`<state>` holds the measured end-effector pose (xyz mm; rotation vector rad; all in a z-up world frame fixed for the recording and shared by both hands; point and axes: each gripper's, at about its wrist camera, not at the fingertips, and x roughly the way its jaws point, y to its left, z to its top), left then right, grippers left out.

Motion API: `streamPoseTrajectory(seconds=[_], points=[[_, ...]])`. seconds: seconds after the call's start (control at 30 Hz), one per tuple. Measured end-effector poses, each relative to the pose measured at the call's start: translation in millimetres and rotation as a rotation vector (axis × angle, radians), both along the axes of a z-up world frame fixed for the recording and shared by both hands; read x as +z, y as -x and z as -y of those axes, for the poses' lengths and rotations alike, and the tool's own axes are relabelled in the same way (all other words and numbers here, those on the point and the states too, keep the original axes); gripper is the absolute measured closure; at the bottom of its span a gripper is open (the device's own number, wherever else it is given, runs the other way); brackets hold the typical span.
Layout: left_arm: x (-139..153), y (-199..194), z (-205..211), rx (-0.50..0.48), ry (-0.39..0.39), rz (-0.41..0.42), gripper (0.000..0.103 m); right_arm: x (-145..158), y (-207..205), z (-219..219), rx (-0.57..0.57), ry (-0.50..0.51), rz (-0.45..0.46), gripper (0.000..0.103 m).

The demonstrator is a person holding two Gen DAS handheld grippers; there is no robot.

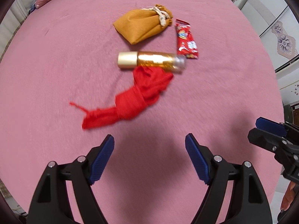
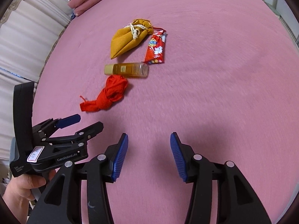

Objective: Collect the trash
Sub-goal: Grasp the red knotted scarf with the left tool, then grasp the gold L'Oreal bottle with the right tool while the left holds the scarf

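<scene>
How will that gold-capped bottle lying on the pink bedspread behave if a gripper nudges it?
The bottle lies on its side and looks round, so it would probably roll. Its clear, glossy body may slip between pads. The red cloth touching one side might check it.

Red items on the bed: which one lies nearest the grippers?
The knotted red cloth, just below the bottle; the red wrapper lies farther off beside the pouch.
</scene>
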<state>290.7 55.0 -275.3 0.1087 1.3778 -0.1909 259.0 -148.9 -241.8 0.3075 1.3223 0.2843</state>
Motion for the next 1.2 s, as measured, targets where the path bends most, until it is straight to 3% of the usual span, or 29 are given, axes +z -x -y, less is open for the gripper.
streamPoseTrajectory(seconds=[0.4, 0.47, 0.5, 0.57, 0.67, 0.73, 0.97, 1.07, 1.2], points=[[-49.7, -54.5, -7.0, -0.097, -0.099, -0.029, 0.024, -31.0, -55.9, -23.7, 0.060, 0.006, -0.021, 0.055], [-59.0, -57.2, -10.6, -0.100, -0.088, -0.039, 0.035, -33.0, -62.0, -28.4, 0.075, 0.010, -0.020, 0.055], [-64.0, -57.4, -13.0, -0.098, -0.076, -0.046, 0.046, -33.9, -64.9, -31.1, 0.082, 0.012, -0.019, 0.055], [-66.1, -54.5, -18.4, -0.084, -0.044, -0.030, 0.049, -34.9, -72.1, -37.3, 0.101, 0.016, -0.016, 0.055], [-62.6, -50.1, -25.9, -0.062, -0.011, -0.020, 0.069, -33.6, -84.8, -50.2, 0.142, 0.033, -0.002, 0.055], [-59.8, -46.4, -37.3, -0.018, 0.030, -0.028, 0.071, -30.4, -94.1, -59.0, 0.178, 0.052, 0.014, 0.055], [-53.5, -39.4, -104.0, 0.303, 0.246, -0.071, 0.071, -31.2, -129.1, -99.0, 0.348, 0.158, 0.058, 0.050], [-55.4, -37.3, -117.5, 0.362, 0.278, -0.079, 0.071, -38.6, -138.9, -117.4, 0.438, 0.223, 0.068, 0.049], [-63.1, -34.0, -121.6, 0.367, 0.270, -0.093, 0.071, -50.1, -146.0, -138.8, 0.528, 0.291, 0.070, 0.049]])
